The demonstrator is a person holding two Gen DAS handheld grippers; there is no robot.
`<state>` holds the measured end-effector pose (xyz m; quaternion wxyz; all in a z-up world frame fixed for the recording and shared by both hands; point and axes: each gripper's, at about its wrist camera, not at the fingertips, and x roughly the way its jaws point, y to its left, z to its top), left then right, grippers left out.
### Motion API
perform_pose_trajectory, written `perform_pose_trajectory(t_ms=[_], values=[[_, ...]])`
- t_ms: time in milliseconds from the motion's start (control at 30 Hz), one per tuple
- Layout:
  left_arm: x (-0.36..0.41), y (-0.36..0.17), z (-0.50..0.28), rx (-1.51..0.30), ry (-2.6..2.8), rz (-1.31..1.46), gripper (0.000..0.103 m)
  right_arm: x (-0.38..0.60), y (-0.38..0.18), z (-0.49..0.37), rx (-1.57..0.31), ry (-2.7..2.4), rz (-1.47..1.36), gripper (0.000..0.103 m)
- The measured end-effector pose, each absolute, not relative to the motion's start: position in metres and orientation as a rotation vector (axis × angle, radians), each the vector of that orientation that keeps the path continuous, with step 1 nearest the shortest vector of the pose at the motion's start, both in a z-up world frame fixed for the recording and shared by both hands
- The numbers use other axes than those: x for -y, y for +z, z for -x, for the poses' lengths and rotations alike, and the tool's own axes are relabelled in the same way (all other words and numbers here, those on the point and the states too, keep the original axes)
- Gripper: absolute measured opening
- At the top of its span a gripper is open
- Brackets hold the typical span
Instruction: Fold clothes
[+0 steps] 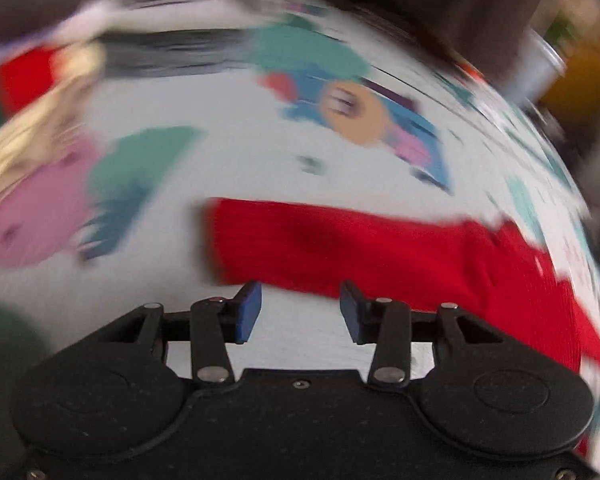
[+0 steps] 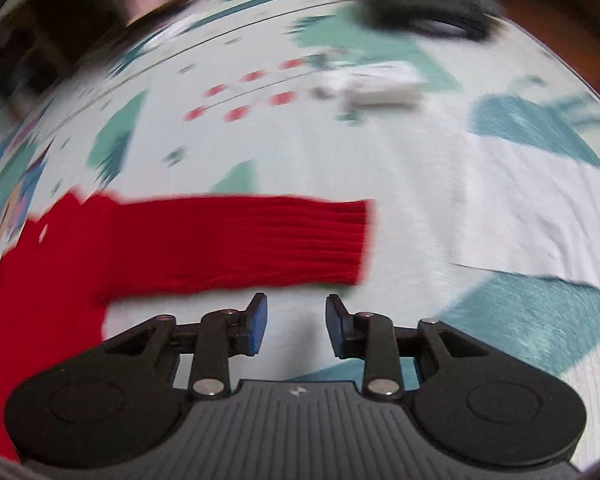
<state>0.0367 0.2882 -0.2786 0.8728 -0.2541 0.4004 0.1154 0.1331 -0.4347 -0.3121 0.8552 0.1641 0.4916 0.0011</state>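
Observation:
A red knitted sweater (image 1: pixel 400 256) lies flat on a pale patterned sheet. In the left wrist view one sleeve stretches leftward, its cuff end just beyond my left gripper (image 1: pixel 300 312). That gripper is open, nothing between its blue pads, hovering near the sleeve's lower edge. In the right wrist view the other sleeve of the red sweater (image 2: pixel 228 244) stretches rightward with a ribbed cuff. My right gripper (image 2: pixel 296 324) is open and empty, just below that sleeve over bare sheet. Both views are blurred by motion.
The sheet (image 1: pixel 240 168) carries teal, blue and pink prints. Other clothes lie at the left: a pink piece (image 1: pixel 36 208), a cream one (image 1: pixel 32 128). A white folded cloth (image 2: pixel 540 208), a small white item (image 2: pixel 376 84) and a dark garment (image 2: pixel 432 4) lie farther off.

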Motion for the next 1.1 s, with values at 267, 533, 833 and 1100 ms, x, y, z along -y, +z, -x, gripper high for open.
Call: perform_pose_trajectory(t_ms=[267,533,833,1100], values=[[-0.318,-0.285,-0.045,-0.786,0.312,0.704,0.047,0.474,-0.318,-0.14,-0.962,-0.088,-0.457,0.039],[-0.309,-0.268,-0.067,-0.797,0.276,0.618,0.003,0.438,-0.323,-0.162,-1.03,-0.042,-0.232,0.044],[-0.278,-0.263,-0.073,-0.855,0.344,0.149,0.037,0.434,-0.312,-0.157,-0.967,-0.062,-0.127,0.055],[-0.204,-0.272,-0.099,-0.784,0.048,0.072,0.038,0.394,-0.301,-0.155,-0.84,0.119,0.015,0.045]])
